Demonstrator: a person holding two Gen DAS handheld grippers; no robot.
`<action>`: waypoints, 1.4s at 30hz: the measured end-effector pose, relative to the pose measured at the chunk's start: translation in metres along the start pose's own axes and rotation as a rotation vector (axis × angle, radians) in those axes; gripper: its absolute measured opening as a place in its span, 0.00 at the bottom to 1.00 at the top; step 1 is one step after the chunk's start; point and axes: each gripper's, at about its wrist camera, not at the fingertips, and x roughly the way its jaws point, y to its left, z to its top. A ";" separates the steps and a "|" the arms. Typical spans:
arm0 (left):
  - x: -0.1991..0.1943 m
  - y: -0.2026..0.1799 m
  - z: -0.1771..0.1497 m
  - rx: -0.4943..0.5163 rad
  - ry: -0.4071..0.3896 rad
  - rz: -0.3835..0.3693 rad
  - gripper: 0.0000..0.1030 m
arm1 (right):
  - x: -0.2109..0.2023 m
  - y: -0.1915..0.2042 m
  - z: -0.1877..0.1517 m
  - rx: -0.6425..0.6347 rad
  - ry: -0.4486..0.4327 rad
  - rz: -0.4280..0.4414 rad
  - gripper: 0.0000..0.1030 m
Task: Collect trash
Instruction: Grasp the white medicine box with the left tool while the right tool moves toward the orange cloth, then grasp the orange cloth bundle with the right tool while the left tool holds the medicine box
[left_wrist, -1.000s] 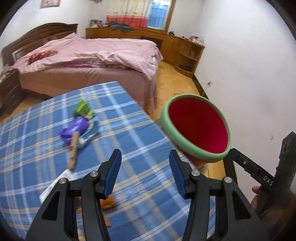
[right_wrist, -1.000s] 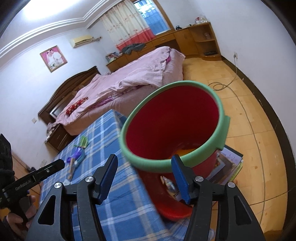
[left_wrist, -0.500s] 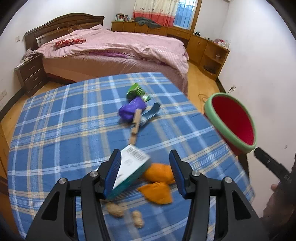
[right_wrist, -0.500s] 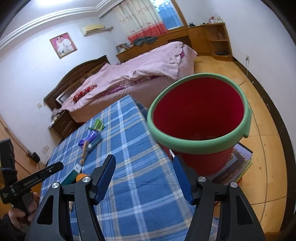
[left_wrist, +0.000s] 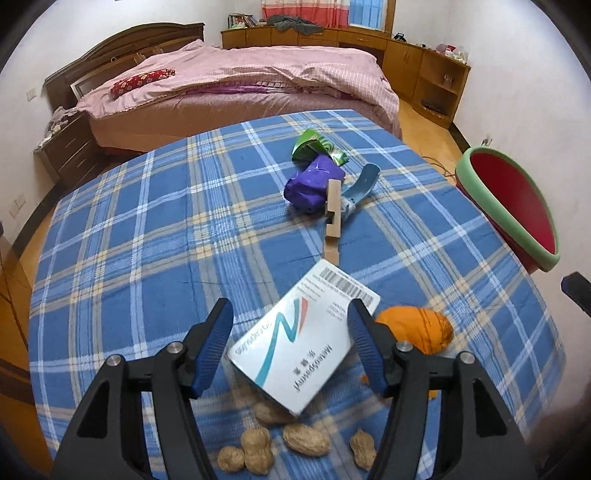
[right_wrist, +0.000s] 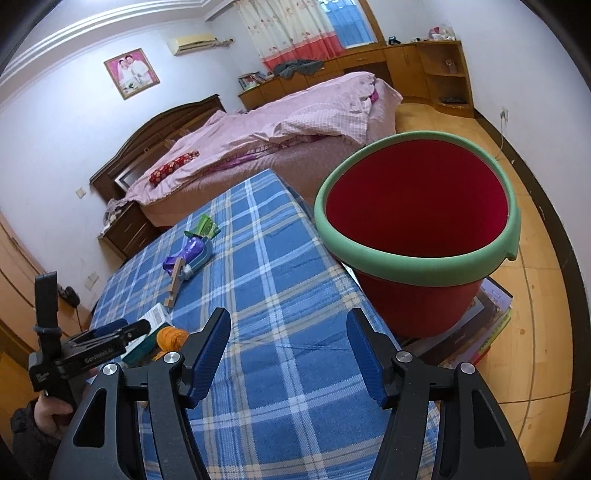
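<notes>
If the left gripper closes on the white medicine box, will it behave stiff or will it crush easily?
The white medicine box looks like thin cardboard, so probably light and somewhat crushable. Its flat faces should grip well, and it should not roll. It rests tilted on peanuts, so it may shift when touched.

Home bedroom: bed (left_wrist: 236, 85), curtains (right_wrist: 291, 33)

Little readable print

The white box (left_wrist: 306, 343) bears a barcode, a teal-and-red zigzag logo and upside-down lettering too blurred to read. The left gripper's (right_wrist: 122, 332) side carries white lettering, also not legible.
</notes>
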 end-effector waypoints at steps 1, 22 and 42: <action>0.001 0.001 0.001 -0.001 0.001 -0.005 0.62 | 0.001 0.000 0.000 0.001 0.002 -0.001 0.65; 0.014 -0.002 -0.008 -0.016 0.051 -0.065 0.57 | 0.008 0.003 -0.006 -0.003 0.031 0.011 0.65; -0.038 0.064 -0.028 -0.313 -0.080 0.064 0.54 | 0.055 0.077 -0.022 -0.147 0.150 0.105 0.65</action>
